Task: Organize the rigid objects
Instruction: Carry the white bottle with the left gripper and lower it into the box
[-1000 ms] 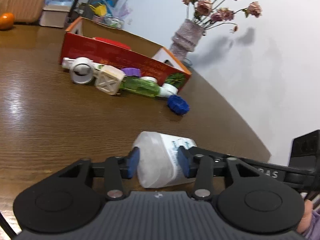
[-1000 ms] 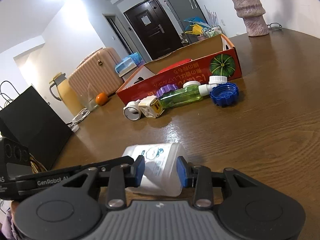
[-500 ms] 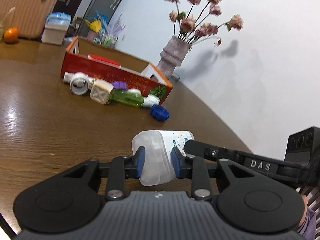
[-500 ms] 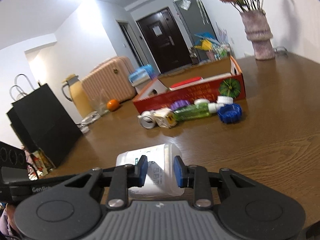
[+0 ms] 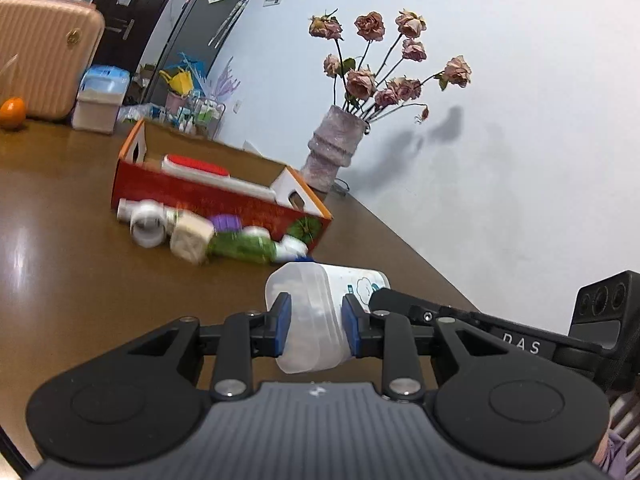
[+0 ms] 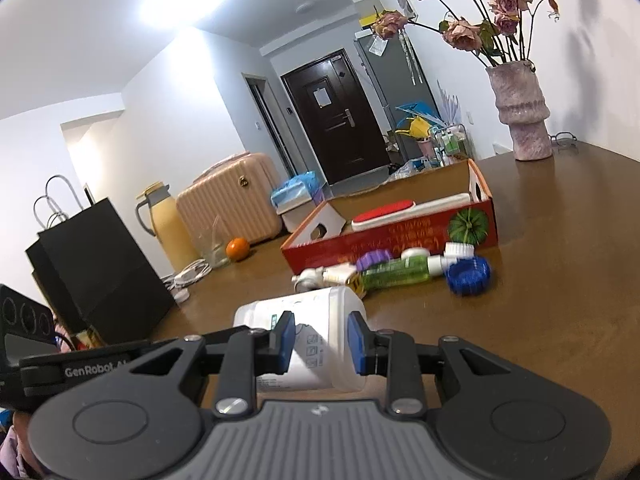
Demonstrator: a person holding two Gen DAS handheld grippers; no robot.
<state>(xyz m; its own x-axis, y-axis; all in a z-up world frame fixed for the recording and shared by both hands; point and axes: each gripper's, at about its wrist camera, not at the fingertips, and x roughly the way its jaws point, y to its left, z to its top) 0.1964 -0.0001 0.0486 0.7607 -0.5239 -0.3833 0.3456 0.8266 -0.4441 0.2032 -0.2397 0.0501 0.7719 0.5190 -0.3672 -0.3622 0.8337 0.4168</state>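
A translucent white plastic container with a printed label lies on its side, held from two ends just above the brown table. My left gripper is shut on one end, its blue pads pressing the walls. My right gripper is shut on the other end. Each view shows the other gripper's black finger reaching the container from the side. Further back, a red cardboard box holds a red and white flat item.
In front of the box lie a white pipe fitting, a cream cube, a green bottle, a purple cap and a blue cap. A vase of dried roses stands beyond it, an orange far left.
Both grippers closed on the container and rose with it off the table. The box and the loose items now sit lower and farther off in both views.
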